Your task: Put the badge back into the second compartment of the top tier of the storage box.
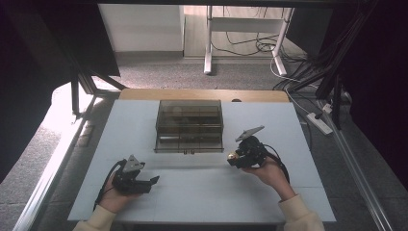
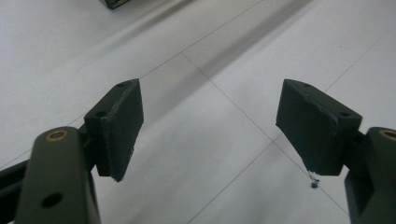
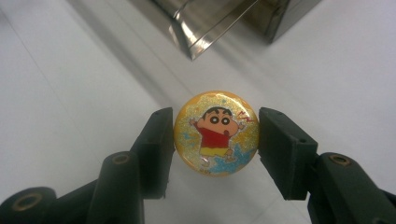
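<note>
Badge [image 3: 216, 140], one round yellow pin with a cartoon child, sits pinched by its rim between the right gripper's [image 3: 216, 142] pads. From the high view, this right gripper [image 1: 236, 157] hovers just right of the one smoky clear compartment box [image 1: 189, 126] on the white table [image 1: 211, 192]; the left gripper [image 1: 150, 181] rests nearer the person, left of the box. In the left gripper view, its jaws gape with nothing between. Likely step: carrying the badge; next, lowering it into a compartment.
</note>
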`<state>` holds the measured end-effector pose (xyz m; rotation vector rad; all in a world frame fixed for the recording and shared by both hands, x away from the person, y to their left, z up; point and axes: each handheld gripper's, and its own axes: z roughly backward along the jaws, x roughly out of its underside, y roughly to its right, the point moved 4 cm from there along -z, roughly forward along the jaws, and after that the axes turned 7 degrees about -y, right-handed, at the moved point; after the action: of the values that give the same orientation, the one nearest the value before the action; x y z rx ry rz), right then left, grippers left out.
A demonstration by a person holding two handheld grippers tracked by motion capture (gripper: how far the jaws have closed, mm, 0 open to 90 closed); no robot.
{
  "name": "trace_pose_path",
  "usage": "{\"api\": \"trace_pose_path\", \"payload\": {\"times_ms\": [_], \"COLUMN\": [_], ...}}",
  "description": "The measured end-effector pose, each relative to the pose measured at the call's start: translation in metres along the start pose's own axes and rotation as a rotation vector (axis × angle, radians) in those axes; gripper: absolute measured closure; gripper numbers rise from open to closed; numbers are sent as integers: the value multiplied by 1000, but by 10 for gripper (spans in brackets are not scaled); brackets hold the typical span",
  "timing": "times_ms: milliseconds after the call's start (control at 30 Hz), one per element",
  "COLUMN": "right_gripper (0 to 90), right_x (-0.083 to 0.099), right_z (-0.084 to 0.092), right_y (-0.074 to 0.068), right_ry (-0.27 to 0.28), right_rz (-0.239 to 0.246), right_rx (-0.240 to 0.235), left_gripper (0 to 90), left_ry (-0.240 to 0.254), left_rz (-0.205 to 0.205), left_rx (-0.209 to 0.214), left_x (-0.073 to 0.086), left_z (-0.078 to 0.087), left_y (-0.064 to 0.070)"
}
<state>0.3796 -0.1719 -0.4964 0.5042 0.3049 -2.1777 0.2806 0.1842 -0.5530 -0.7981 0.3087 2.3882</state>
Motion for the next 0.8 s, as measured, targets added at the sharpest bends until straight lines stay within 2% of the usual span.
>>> {"api": "trace_pose_path", "payload": {"times_ms": [200,800], "right_gripper": [468,469], "right_x": [-3,-11], "right_z": [15,31], "right_y": [4,-2], "right_ry": [106,259], "right_rz": [-40,-16], "right_rx": [-19,-34], "left_gripper": [238,237], "left_ry": [2,11], "left_rz": [2,4], "left_rx": [-1,-7], "left_x": [0,-1], "left_z": [0,1], "left_y": [0,0]}}
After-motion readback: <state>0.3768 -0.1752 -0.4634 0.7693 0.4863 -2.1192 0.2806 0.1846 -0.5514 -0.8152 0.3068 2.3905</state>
